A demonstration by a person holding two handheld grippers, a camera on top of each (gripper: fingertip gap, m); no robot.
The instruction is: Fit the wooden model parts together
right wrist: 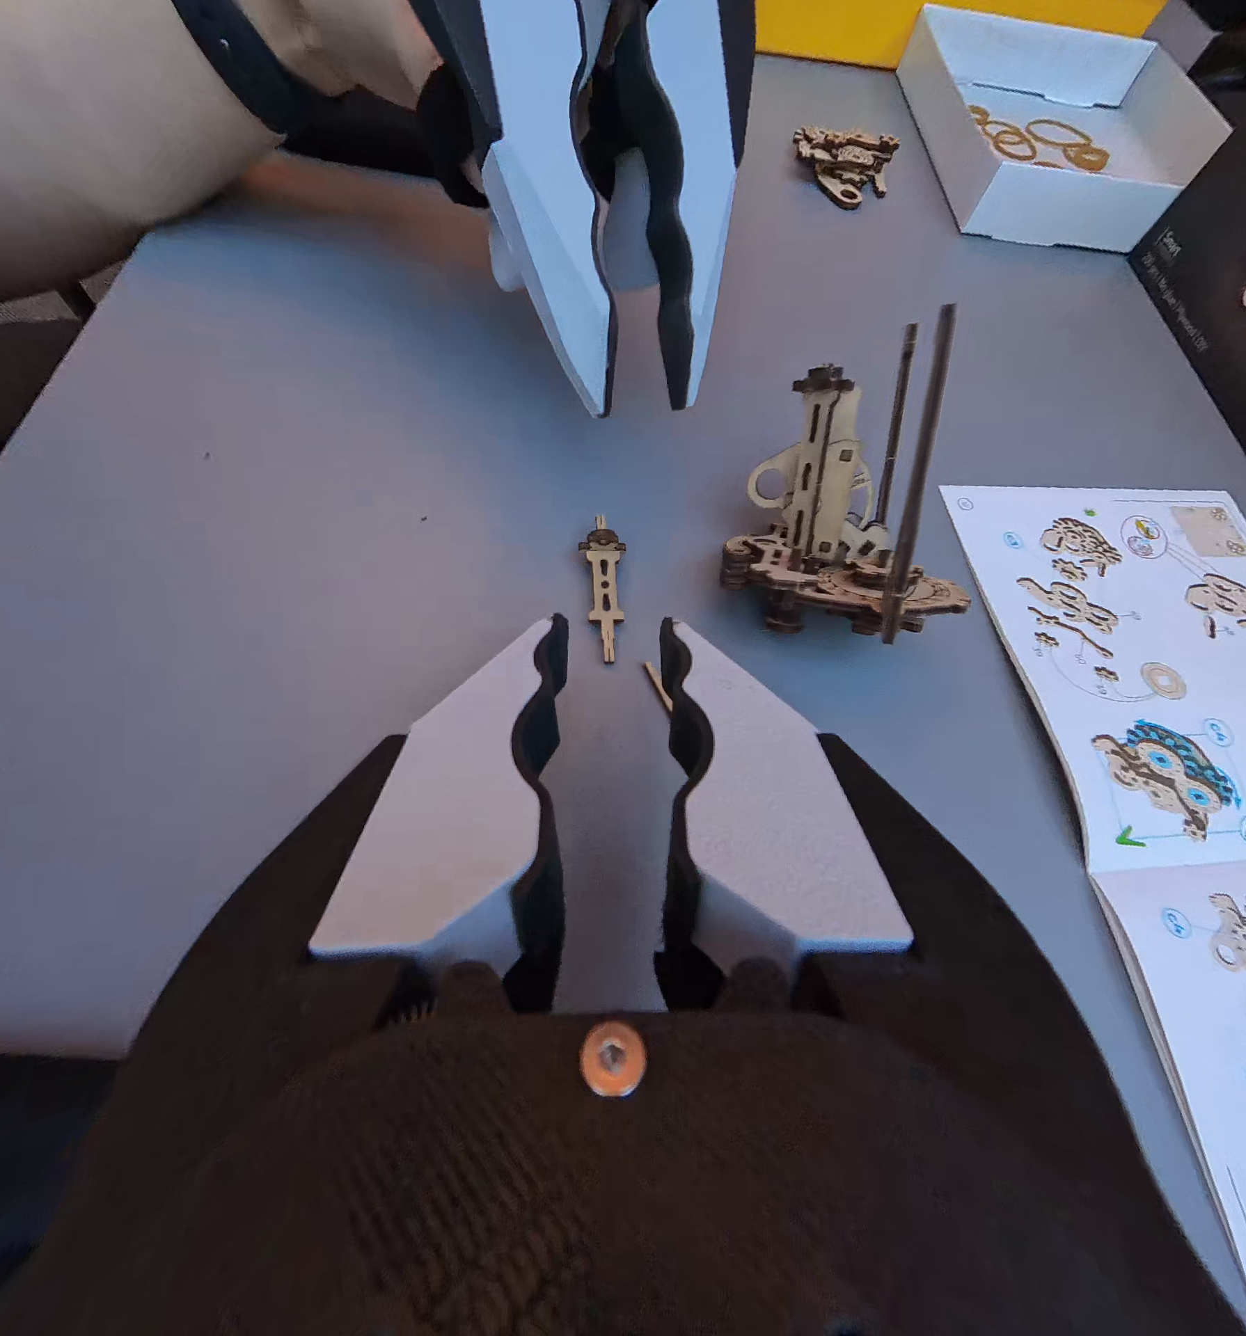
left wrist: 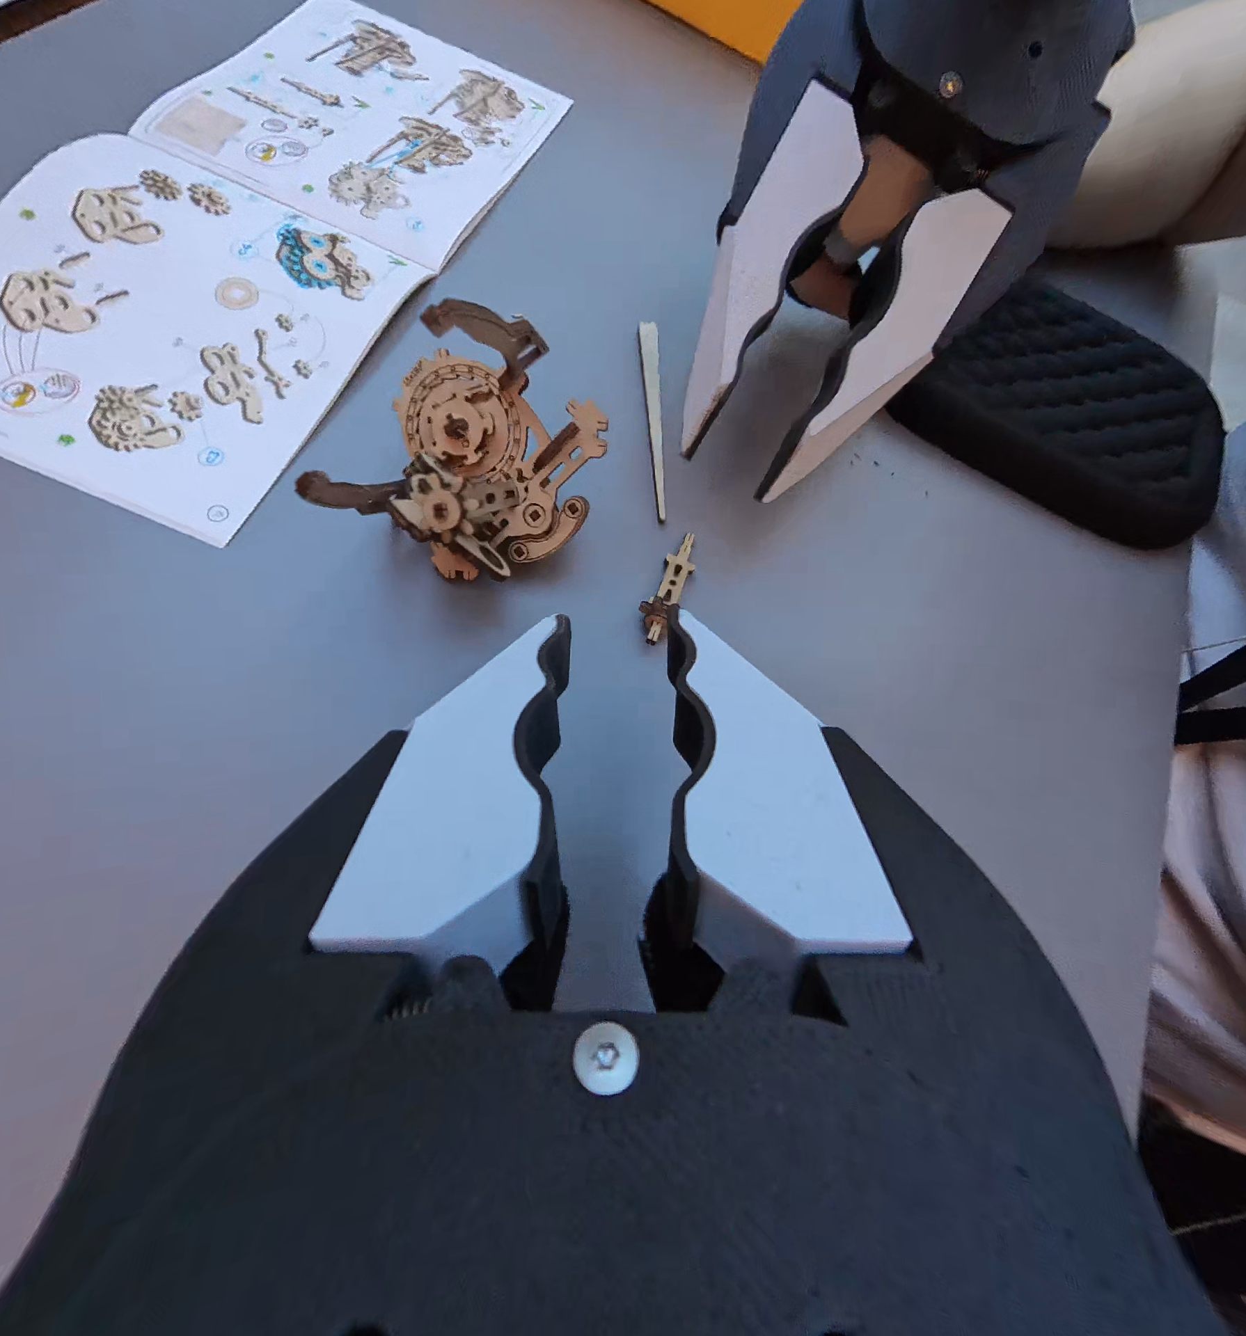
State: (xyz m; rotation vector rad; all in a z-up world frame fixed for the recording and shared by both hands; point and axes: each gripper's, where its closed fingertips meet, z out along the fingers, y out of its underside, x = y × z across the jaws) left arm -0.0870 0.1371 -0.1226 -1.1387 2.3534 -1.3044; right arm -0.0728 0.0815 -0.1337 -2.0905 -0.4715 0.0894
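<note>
Now, in the left wrist view, I see my left gripper low over the grey table, its two fingers spread with a clear gap and nothing between them. Just beside the tip of its right finger lies the small wooden pin part, flat on the table; whether the finger touches it I cannot tell. A little farther lies a thin wooden stick, also flat. To the left of these stands the wooden model, a round geared assembly with dark curved arms. Behind it the instruction booklet lies open. My right gripper comes down from the upper right, its tips near the far end of the stick, fingers apart and empty. A black padded object lies behind it at the table edge.

In the right wrist view, the right gripper has its fingers spread as well, holding nothing. The small wooden pin part lies just ahead of the tips, pointing into the gap. The end of the thin wooden stick shows beside the right finger. The wooden model stands to the right, with two dark rods rising from it. The left gripper hangs opposite, open and empty. Farther back are another small wooden assembly and a white box with rings inside. The instruction booklet lies at the right.
</note>
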